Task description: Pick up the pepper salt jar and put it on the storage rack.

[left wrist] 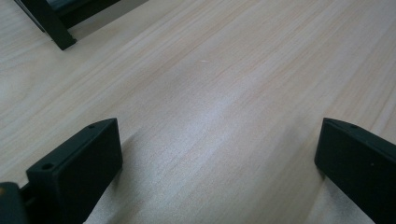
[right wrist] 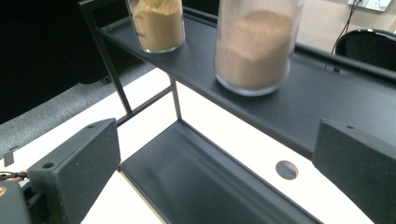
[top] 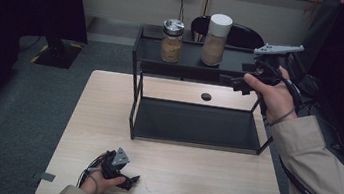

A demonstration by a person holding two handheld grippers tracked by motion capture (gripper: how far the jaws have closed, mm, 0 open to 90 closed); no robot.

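The right tongs [top: 230, 82] hang wide with nothing between the jaws, just off the right end of the black rack's [top: 188, 71] top shelf. From them, the white-capped jar [top: 216, 40] of brown powder stands at about eleven o'clock on that shelf, and the metal-lidded jar [top: 172, 40] sits further along at ten o'clock. The left tongs [top: 133, 179], also wide and empty, rest low on the pale wooden surface [top: 200, 176] near its front edge, well apart from the rack.
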